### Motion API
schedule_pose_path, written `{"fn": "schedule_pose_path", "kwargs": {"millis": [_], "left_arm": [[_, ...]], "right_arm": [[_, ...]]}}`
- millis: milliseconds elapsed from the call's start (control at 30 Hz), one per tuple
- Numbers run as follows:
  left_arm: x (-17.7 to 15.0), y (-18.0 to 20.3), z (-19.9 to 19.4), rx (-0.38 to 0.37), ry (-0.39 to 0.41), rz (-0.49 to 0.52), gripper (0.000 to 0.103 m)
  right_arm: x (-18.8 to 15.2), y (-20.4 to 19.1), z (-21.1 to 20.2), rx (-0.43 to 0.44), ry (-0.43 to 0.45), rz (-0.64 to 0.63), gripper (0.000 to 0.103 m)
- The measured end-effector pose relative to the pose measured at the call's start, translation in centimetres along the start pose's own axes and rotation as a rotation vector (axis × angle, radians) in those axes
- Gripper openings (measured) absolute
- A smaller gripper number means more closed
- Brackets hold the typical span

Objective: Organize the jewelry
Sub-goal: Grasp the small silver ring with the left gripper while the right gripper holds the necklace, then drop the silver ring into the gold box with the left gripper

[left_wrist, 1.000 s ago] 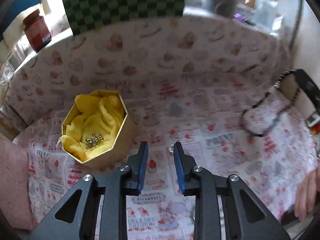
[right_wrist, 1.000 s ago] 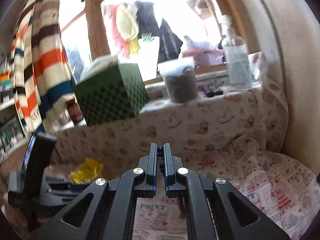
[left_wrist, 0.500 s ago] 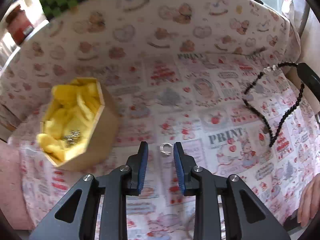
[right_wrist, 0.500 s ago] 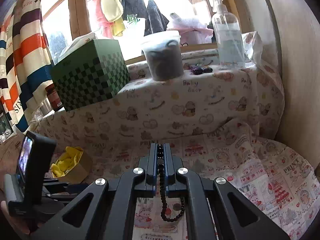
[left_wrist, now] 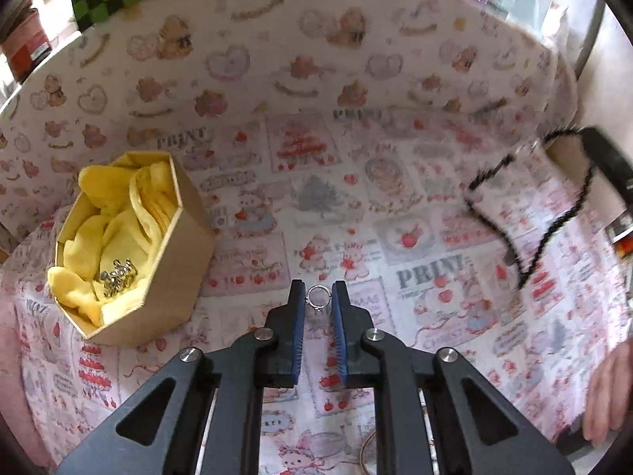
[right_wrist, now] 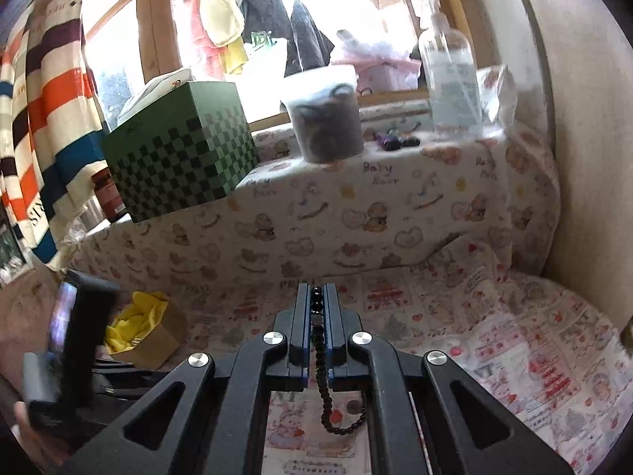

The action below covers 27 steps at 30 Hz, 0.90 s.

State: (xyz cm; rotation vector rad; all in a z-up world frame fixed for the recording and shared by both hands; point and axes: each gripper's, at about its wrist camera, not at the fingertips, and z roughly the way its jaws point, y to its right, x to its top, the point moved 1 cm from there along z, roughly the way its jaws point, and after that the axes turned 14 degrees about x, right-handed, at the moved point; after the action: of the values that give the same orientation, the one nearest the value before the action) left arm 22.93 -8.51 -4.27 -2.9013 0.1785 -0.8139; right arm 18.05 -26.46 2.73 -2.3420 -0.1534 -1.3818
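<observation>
A small silver ring (left_wrist: 318,297) lies on the printed cloth (left_wrist: 356,206), right between the fingertips of my left gripper (left_wrist: 318,297). Its jaws are closing; the blue pads (left_wrist: 299,316) stand a hair off the ring on each side. To the left sits a gold hexagonal box (left_wrist: 174,277) lined with yellow cloth, with silver pieces (left_wrist: 117,276) inside. My right gripper (right_wrist: 316,301) is shut on a black bead strand (right_wrist: 321,376), whose loop hangs below the jaws. In the left wrist view the bead strand (left_wrist: 554,229) dangles at the right. The box (right_wrist: 158,344) shows at the lower left of the right wrist view.
A cloth-covered ledge (right_wrist: 356,206) behind carries a green checkered box (right_wrist: 178,150), a grey tub (right_wrist: 326,118) and a clear bottle (right_wrist: 451,67). A red-brown jar (left_wrist: 27,45) stands far left. A hand (left_wrist: 609,392) shows at the lower right. A thin gold hoop (left_wrist: 366,451) lies near the front.
The left gripper has dropped toward the ring and its jaws have narrowed around it. The right gripper has tipped downward, so the hanging bead loop now shows.
</observation>
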Motion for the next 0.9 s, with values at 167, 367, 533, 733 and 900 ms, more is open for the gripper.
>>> {"fn": "schedule_pose_path", "kwargs": {"millis": [167, 367, 533, 733, 900], "left_arm": [[0.3, -4.0, -4.5, -0.045, 0.137, -0.083, 0.012], [0.5, -10.5, -7.9, 0.118, 0.249, -0.235, 0.013], [0.5, -13.8, -7.9, 0.104, 0.245, -0.309, 0.013], [0.9, -14.2, -4.5, 0.027, 0.173, -0.28, 0.013], [0.8, -15.9, -1.6, -0.013, 0.085, -0.334, 0.013]], "right_arm": [[0.0, -0.3, -0.2, 0.016, -0.006, 0.005, 0.006], [-0.1, -1.6, -0.8, -0.001, 0.038, -0.081, 0.006], [-0.3, -2.2, -0.2, -0.039, 0.028, -0.15, 0.006], [1.5, -4.8, -2.0, -0.093, 0.106, -0.233, 0.006], [4.1, -8.8, -1.1, -0.051, 0.074, -0.263, 0.006]]}}
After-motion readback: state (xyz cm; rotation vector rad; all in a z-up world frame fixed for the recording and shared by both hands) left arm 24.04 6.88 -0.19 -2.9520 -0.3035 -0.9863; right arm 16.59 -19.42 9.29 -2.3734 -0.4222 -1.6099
